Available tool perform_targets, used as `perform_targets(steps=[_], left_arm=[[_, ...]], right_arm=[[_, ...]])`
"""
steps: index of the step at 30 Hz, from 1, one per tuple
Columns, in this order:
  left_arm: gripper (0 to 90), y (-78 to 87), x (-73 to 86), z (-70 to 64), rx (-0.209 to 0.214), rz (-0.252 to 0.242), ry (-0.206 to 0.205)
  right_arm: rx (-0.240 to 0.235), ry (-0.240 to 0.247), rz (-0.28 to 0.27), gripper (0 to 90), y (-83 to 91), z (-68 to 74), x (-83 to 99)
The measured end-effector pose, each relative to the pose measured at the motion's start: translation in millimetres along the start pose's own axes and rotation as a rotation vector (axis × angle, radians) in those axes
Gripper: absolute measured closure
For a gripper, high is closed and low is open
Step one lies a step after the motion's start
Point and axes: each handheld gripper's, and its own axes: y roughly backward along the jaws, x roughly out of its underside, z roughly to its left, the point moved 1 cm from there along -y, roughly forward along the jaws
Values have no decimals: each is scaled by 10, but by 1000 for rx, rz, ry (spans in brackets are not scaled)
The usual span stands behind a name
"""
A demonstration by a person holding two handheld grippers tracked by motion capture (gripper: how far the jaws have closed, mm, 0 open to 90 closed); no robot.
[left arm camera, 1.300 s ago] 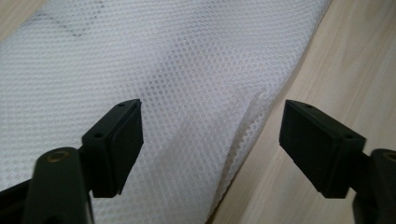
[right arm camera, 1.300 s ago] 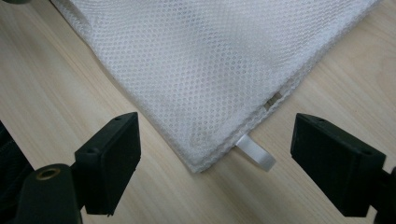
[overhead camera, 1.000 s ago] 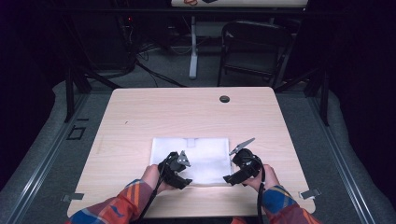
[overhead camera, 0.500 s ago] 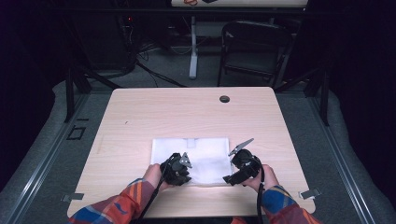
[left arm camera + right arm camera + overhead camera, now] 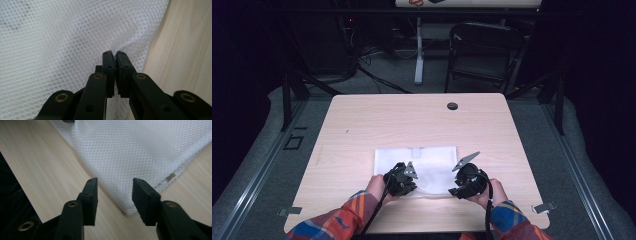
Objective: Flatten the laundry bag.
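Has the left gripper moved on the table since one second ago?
No clear move. In the high view the left gripper is at the same near edge of the white mesh cloth, as before.

One white mesh cloth (image 5: 422, 162) lies on the table (image 5: 362, 125), near its front edge. One small tab (image 5: 416, 151) sits at the cloth's far edge. Two grippers are over the front part of the table: the left gripper (image 5: 404, 181) at the cloth's front left corner and the right gripper (image 5: 462, 185) at its front right corner. Each gripper has two black jaws. Two hands hold them, one apiece, with two plaid sleeves (image 5: 347, 215) behind. The table has one round hole (image 5: 452, 106) near its far edge. One folding chair (image 5: 482, 55) stands beyond the table.
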Motion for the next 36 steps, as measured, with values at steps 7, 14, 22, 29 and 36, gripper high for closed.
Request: perform_targets(steps=[7, 14, 22, 29, 36], left_arm=[[865, 69, -19, -2, -37, -54, 4], [870, 106, -37, -9, -50, -79, -7], [875, 118, -50, -15, -54, -93, -14], [877, 159, -64, -19, -58, -123, -25], [877, 162, -70, -36, -45, -132, -37]], right_arm=[[5, 110, 20, 892, -152, 233, -58], [40, 176, 32, 900, -311, 310, -116], [73, 186, 0, 900, -384, 267, -114], [63, 221, 16, 900, -512, 319, -160], [116, 217, 1, 900, -604, 270, -198]])
